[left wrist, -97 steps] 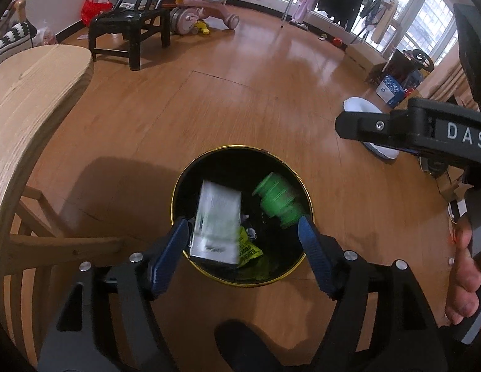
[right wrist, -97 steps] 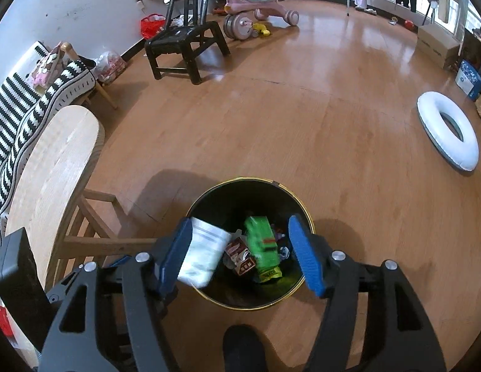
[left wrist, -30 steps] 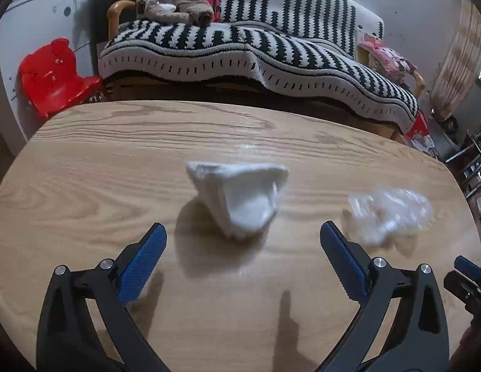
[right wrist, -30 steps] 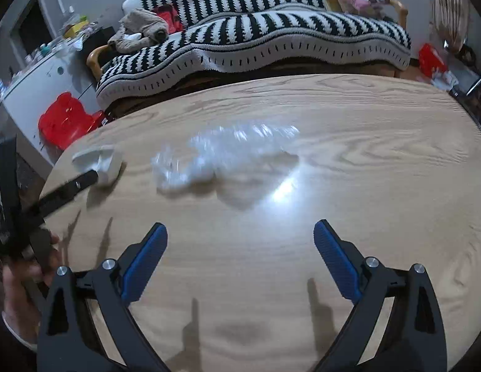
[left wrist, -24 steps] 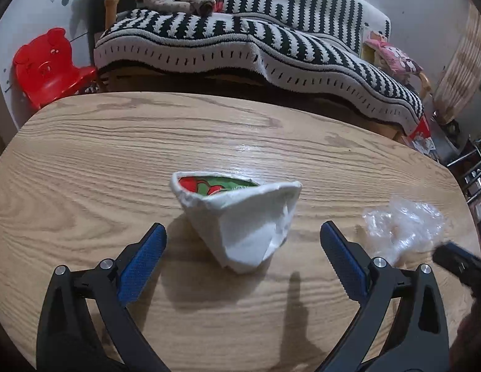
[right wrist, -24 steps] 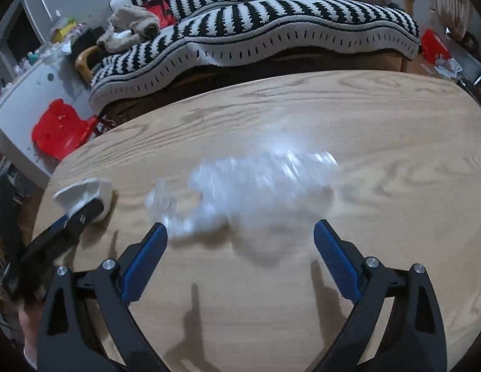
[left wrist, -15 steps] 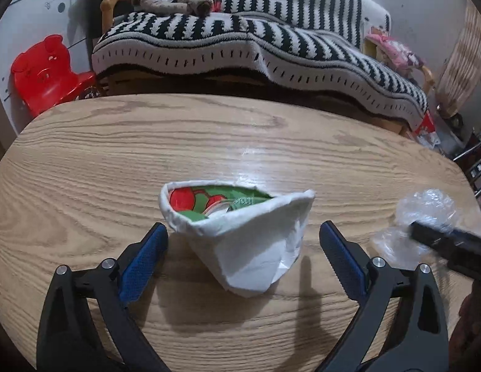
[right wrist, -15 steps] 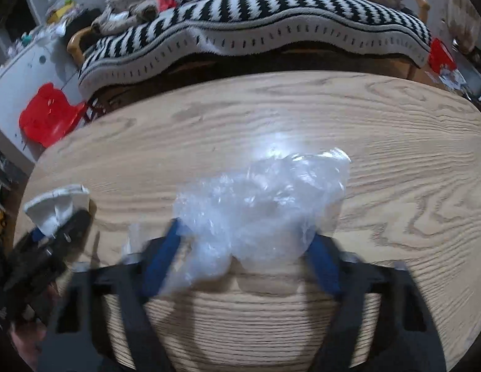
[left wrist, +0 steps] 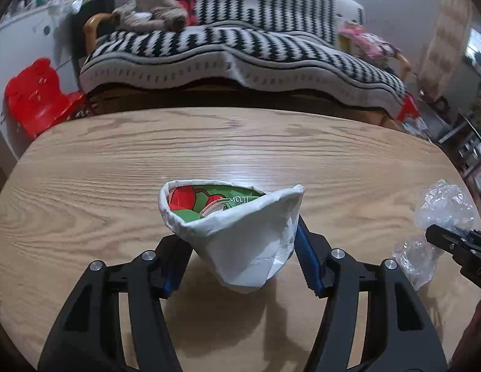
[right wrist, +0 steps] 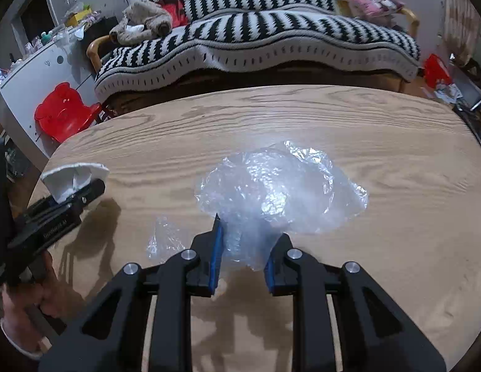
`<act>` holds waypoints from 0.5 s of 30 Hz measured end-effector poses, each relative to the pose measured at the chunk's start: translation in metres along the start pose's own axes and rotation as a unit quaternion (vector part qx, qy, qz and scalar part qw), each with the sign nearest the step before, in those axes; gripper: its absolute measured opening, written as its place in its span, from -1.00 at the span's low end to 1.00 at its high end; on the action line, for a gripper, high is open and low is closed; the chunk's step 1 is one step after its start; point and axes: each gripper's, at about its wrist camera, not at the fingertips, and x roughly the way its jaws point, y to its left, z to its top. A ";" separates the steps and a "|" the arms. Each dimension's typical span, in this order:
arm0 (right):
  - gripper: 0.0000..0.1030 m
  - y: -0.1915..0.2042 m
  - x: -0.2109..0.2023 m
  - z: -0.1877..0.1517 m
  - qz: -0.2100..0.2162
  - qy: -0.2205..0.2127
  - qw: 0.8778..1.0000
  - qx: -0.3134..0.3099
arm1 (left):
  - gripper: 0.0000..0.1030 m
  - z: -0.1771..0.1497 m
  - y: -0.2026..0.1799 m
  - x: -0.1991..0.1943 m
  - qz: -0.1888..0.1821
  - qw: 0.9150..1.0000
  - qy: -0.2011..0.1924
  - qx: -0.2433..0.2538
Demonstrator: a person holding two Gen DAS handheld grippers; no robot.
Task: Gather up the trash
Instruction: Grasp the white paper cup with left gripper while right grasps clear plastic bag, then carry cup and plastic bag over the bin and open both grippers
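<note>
A: Status of the left claw (left wrist: 237, 259)?

B: Its jaws have just been closing; they now clamp the crumpled white paper cup (left wrist: 240, 241) on the oval wooden desk (left wrist: 116, 167).

A: Right claw (right wrist: 242, 254)?

B: Just closed, pinching the clear crinkled plastic bag (right wrist: 280, 186) right of that cup. Both items appear ready for lifting.

**Two pieces of trash, two grippers, one surface**

One wooden surface (left wrist: 85, 167) is carrying two pieces of trash: one crushed white paper cup (left wrist: 240, 248) and one crumpled clear plastic bag (right wrist: 280, 186). Two grippers are showing, one left gripper (left wrist: 237, 260) and one right gripper (right wrist: 243, 257), each showing two blue-padded jaws. One hand (right wrist: 26, 303) is showing at the edge. Beyond the surface, one striped sofa (right wrist: 271, 31), one red child's chair (left wrist: 36, 96) and one stuffed toy (right wrist: 141, 21) are sitting in view
</note>
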 end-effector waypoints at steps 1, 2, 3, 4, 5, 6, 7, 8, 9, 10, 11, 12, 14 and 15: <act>-0.56 -0.006 -0.014 -0.008 -0.006 -0.007 1.000 -0.001 | 0.17 -0.002 -0.008 -0.008 -0.002 1.000 -0.004 0.009; -0.56 -0.013 -0.028 -0.017 -0.013 -0.012 1.000 -0.001 | 0.17 -0.006 -0.022 -0.021 -0.008 1.000 -0.012 0.027; -0.56 -0.019 -0.039 -0.024 -0.018 -0.016 1.000 0.000 | 0.17 -0.008 -0.031 -0.028 -0.013 0.999 -0.017 0.037; -0.56 -0.027 -0.052 -0.034 -0.027 -0.022 0.999 0.000 | 0.17 -0.012 -0.043 -0.038 -0.024 0.998 -0.021 0.048; -0.56 -0.036 -0.066 -0.045 -0.038 -0.028 0.999 0.001 | 0.17 -0.015 -0.059 -0.049 -0.041 0.997 -0.024 0.059; -0.56 -0.044 -0.078 -0.055 -0.047 -0.033 0.998 0.003 | 0.17 -0.018 -0.072 -0.058 -0.053 0.996 -0.029 0.066; -0.56 -0.055 -0.091 -0.067 -0.057 -0.039 0.998 0.008 | 0.17 -0.020 -0.082 -0.064 -0.061 0.995 -0.032 0.072; -0.56 -0.067 -0.104 -0.078 -0.069 -0.044 0.997 0.015 | 0.17 -0.023 -0.100 -0.074 -0.074 0.993 -0.038 0.082; -0.56 -0.077 -0.114 -0.088 -0.079 -0.048 0.996 0.021 | 0.17 -0.026 -0.114 -0.081 -0.084 0.991 -0.041 0.092; -0.56 -0.087 -0.125 -0.097 -0.090 -0.052 0.994 0.026 | 0.17 -0.030 -0.127 -0.087 -0.092 0.990 -0.044 0.100; -0.56 -0.102 -0.139 -0.110 -0.102 -0.055 0.993 0.034 | 0.17 -0.034 -0.142 -0.093 -0.103 0.988 -0.046 0.110; -0.56 -0.113 -0.148 -0.120 -0.110 -0.056 0.991 0.041 | 0.17 -0.040 -0.160 -0.100 -0.117 0.985 -0.046 0.121; -0.56 -0.141 -0.174 -0.144 -0.132 -0.066 0.987 0.064 | 0.17 -0.054 -0.197 -0.113 -0.147 0.978 -0.043 0.144; -0.56 -0.152 -0.183 -0.154 -0.139 -0.068 0.985 0.074 | 0.17 -0.060 -0.215 -0.118 -0.160 0.974 -0.042 0.158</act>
